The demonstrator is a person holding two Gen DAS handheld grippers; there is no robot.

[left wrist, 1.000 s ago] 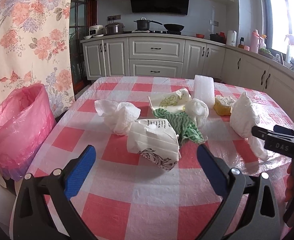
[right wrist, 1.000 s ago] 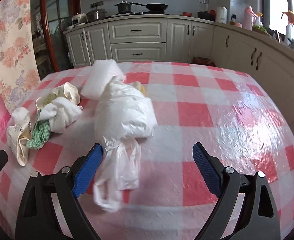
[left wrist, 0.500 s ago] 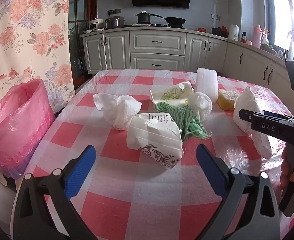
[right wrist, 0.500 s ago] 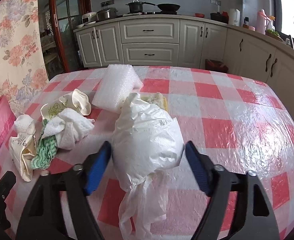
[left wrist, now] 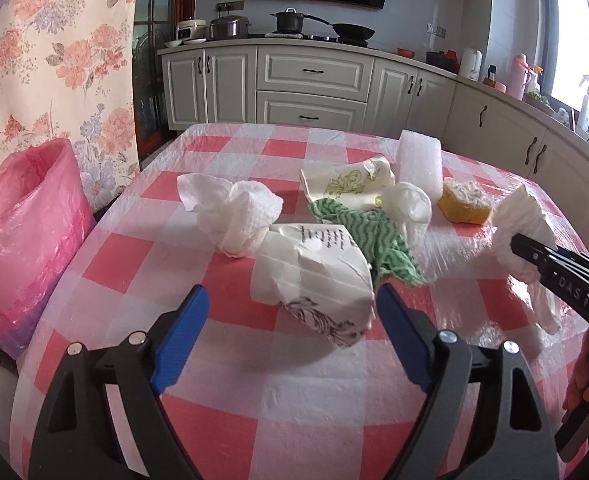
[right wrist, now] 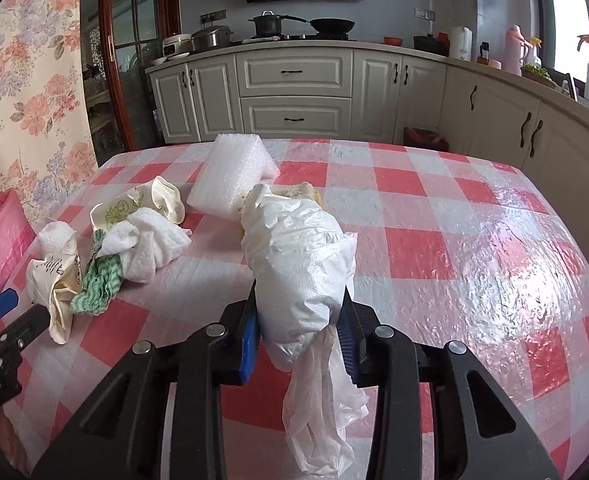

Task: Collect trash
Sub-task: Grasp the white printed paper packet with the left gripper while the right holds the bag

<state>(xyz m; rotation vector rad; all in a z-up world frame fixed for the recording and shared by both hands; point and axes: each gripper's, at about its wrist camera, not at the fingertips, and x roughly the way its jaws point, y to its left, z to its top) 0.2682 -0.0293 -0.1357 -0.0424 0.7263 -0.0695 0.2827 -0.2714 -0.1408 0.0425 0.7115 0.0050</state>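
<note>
My right gripper [right wrist: 299,330] is shut on a white plastic bag [right wrist: 298,264] on the checked table; the bag's loose end hangs toward me. The bag also shows in the left wrist view [left wrist: 522,220], with the right gripper [left wrist: 534,258] beside it. My left gripper [left wrist: 292,316] is open, its blue pads either side of the near end of a crumpled printed paper bag [left wrist: 314,276]. Behind lie a paper towel wad [left wrist: 234,212], a green cloth [left wrist: 370,232], a foam block [left wrist: 420,160] and a yellow sponge [left wrist: 464,202].
A bin lined with a pink bag [left wrist: 22,232] stands off the table's left edge, below a floral curtain [left wrist: 54,60]. White kitchen cabinets [left wrist: 310,84] run behind and along the right. The red-and-white checked tablecloth [left wrist: 294,400] covers the table.
My right gripper moved forward around the white plastic bag and closed on it. My left gripper moved forward to the printed paper bag and narrowed somewhat.
</note>
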